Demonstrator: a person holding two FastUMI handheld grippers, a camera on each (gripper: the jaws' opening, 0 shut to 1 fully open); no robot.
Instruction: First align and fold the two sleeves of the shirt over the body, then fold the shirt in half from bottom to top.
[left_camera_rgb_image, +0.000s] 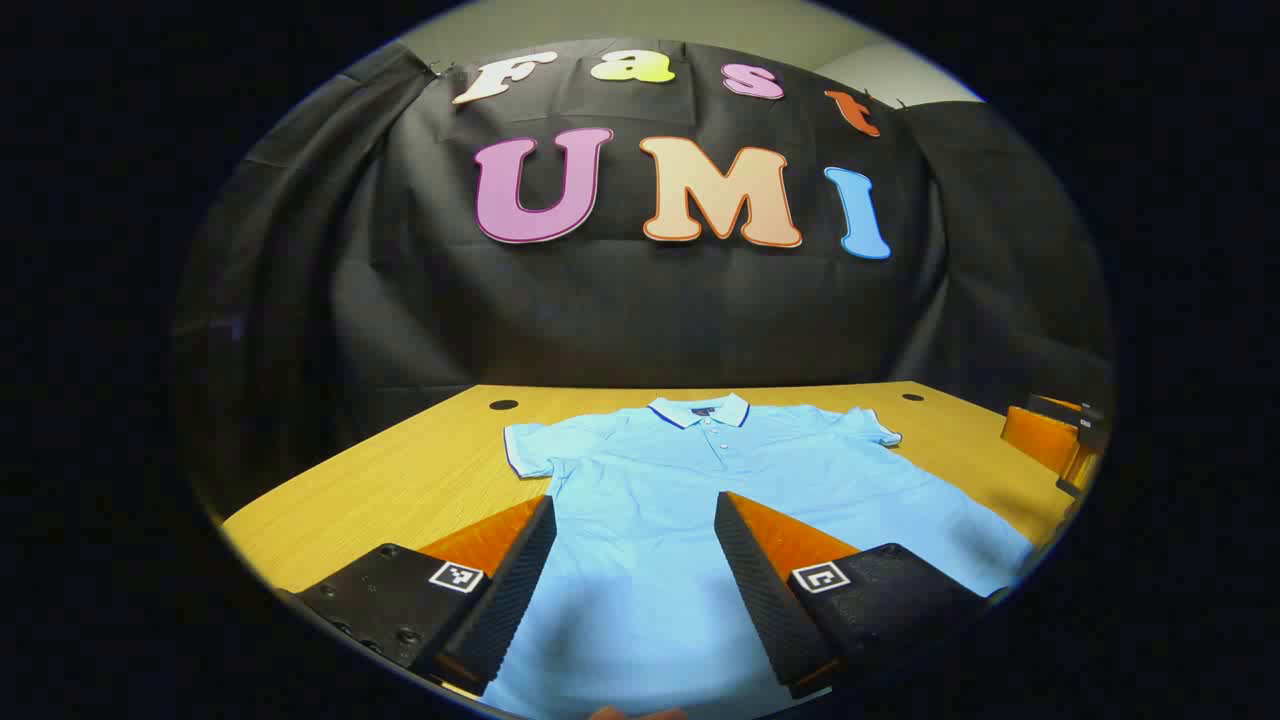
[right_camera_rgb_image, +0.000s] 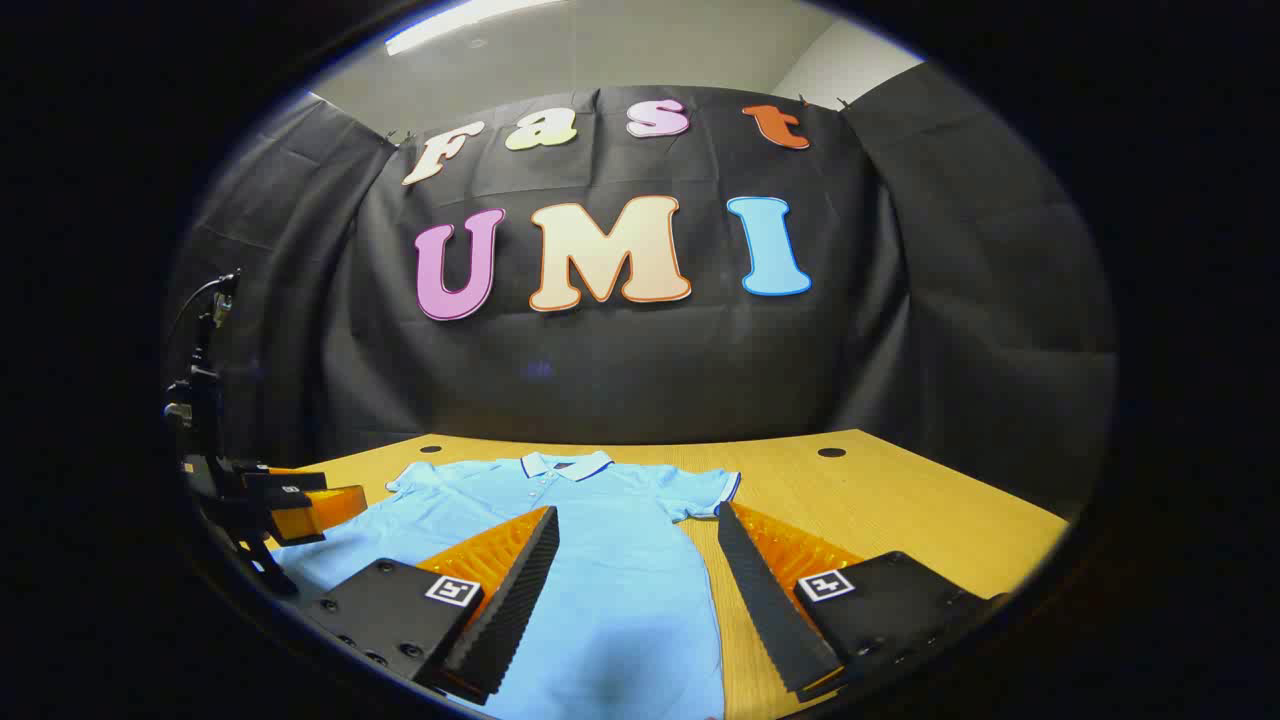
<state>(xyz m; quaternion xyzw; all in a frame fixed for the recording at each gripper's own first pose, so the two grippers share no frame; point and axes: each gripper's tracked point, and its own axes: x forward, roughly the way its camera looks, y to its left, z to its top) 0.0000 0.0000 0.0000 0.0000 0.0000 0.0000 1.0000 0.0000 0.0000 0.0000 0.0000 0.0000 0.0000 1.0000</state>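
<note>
Wood table (left_camera_rgb_image: 400, 480) w/ flat shirt (left_camera_rgb_image: 700, 470) under both spread, empty hand-held grippers (left_camera_rgb_image: 635, 590) (right_camera_rgb_image: 635, 600).

I'm looking at a light blue polo shirt (left_camera_rgb_image: 640, 500) lying flat and face up on the wooden counter (left_camera_rgb_image: 400, 490), fully spread and not yet folded. Its collar (left_camera_rgb_image: 700, 410), trimmed with a dark line, is pointing toward the far wall, and a short buttoned placket is running down from it. Both short sleeves, the one at the left of the left gripper view (left_camera_rgb_image: 527, 450) and the other (left_camera_rgb_image: 880, 428), are lying out to the sides, dark-edged at the cuffs. The hem is reaching toward me.
</note>
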